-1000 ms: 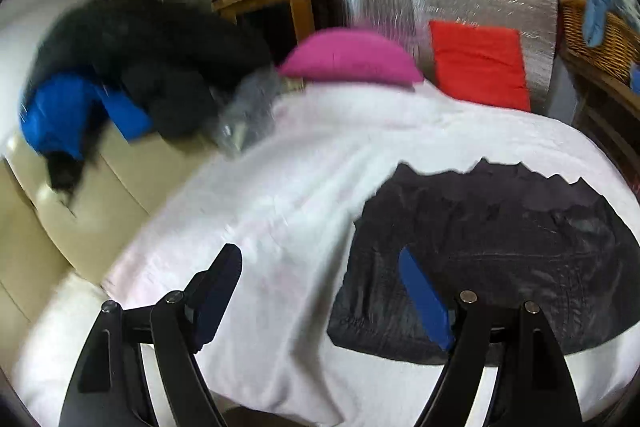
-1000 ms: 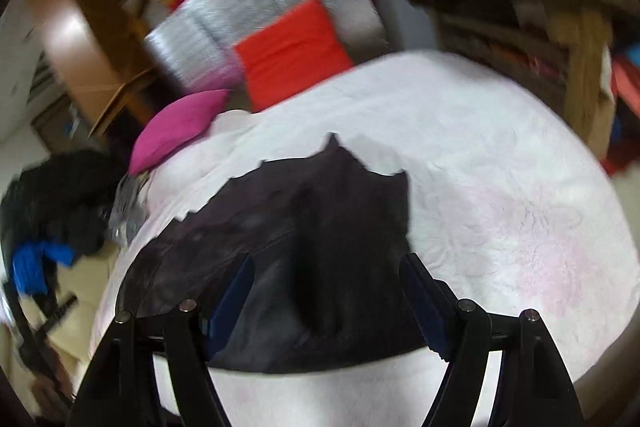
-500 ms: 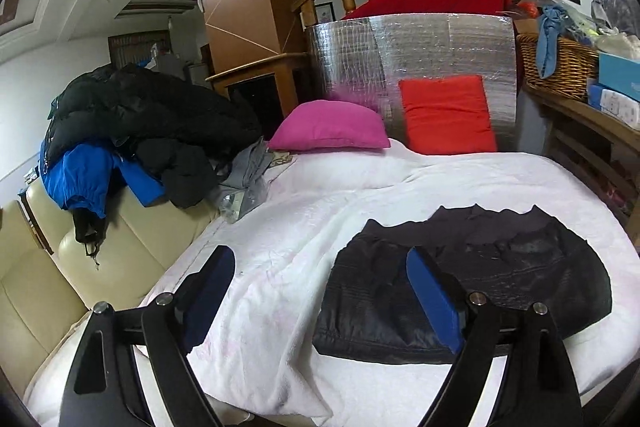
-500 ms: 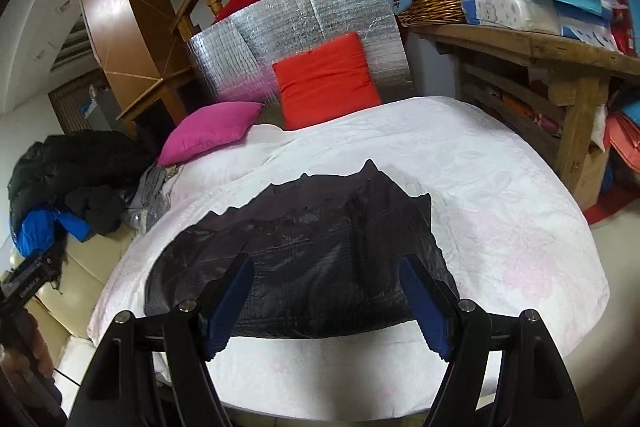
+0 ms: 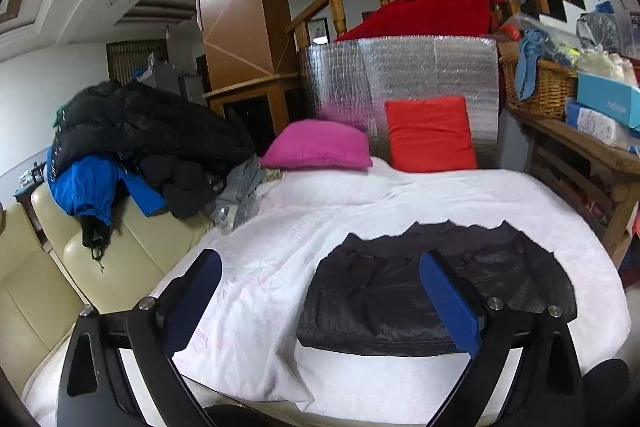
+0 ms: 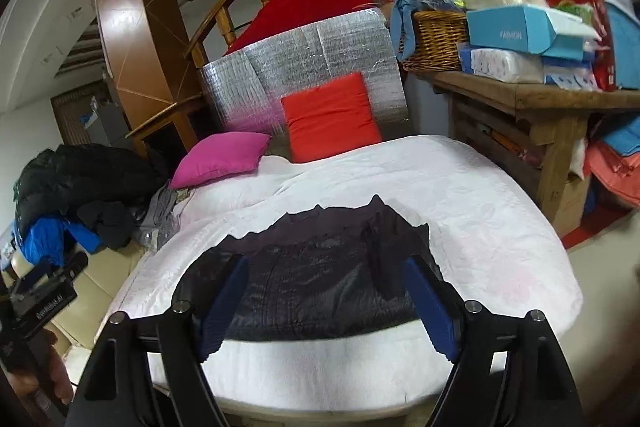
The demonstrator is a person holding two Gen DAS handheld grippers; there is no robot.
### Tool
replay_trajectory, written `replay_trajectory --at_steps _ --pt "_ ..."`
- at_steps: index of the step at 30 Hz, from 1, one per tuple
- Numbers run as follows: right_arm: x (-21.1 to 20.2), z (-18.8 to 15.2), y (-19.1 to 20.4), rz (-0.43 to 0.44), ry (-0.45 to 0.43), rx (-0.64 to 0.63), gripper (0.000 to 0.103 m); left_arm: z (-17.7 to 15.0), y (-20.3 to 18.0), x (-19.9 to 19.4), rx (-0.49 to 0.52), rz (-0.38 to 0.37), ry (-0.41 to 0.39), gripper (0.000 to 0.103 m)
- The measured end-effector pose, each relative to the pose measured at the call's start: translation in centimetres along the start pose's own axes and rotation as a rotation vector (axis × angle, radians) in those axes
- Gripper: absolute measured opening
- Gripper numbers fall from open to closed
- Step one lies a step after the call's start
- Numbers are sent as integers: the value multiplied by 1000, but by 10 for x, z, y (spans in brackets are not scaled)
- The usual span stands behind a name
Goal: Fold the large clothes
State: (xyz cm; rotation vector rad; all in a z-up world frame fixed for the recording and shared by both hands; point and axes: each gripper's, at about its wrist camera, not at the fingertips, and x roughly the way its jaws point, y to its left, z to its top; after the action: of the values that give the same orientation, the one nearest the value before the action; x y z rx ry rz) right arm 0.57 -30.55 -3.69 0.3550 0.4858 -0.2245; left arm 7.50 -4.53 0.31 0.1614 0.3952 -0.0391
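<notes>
Both my claws, left gripper [image 5: 320, 291] and right gripper [image 6: 326, 291], hang empty, jaws opening, above the folded black jacket [image 6: 308, 279] on the white bedspread [image 6: 480, 195]. Slick fabric could spring open if left unpressed.

- Black garment [image 5: 436, 295], faintly glossy, quilted in fine lines.
- White bedspread [image 5: 280, 267] carrying a pale pink flower print.
- Magenta pillow [image 5: 318, 145]; beside it a red cushion [image 5: 430, 135].
- Silver foil sheet [image 5: 400, 75], gridded with small squares.
- Cream sofa [image 5: 48, 279], and on it a pile of coats [image 5: 132, 135], mostly black with one bright blue.
- Tan wicker basket [image 6: 436, 39]; light blue box [image 6: 520, 31].
- Blue pads [image 5: 448, 303] on black gripper fingers.
</notes>
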Motion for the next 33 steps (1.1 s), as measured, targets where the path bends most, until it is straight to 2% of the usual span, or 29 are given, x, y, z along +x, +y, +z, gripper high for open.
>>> replay_trajectory --at_steps 4,12,16,20,26,33 --pt "-19 -13 27 -34 1 -43 83 3 2 -35 -7 33 -57 103" --pt "-52 -31 59 -41 -21 -90 83 -1 20 -74 -63 37 -69 103" --pt "-64 -30 71 -29 -41 -99 83 -2 30 -90 -65 70 -92 103" --pt "-71 -30 77 -23 -49 -104 83 -2 36 -104 -58 104 -123 103" --pt "-80 -28 82 -26 -62 -108 83 -1 39 -121 -64 99 -162 103" --pt "-79 -30 81 -38 -49 -110 83 0 40 -118 -73 84 -153 103"
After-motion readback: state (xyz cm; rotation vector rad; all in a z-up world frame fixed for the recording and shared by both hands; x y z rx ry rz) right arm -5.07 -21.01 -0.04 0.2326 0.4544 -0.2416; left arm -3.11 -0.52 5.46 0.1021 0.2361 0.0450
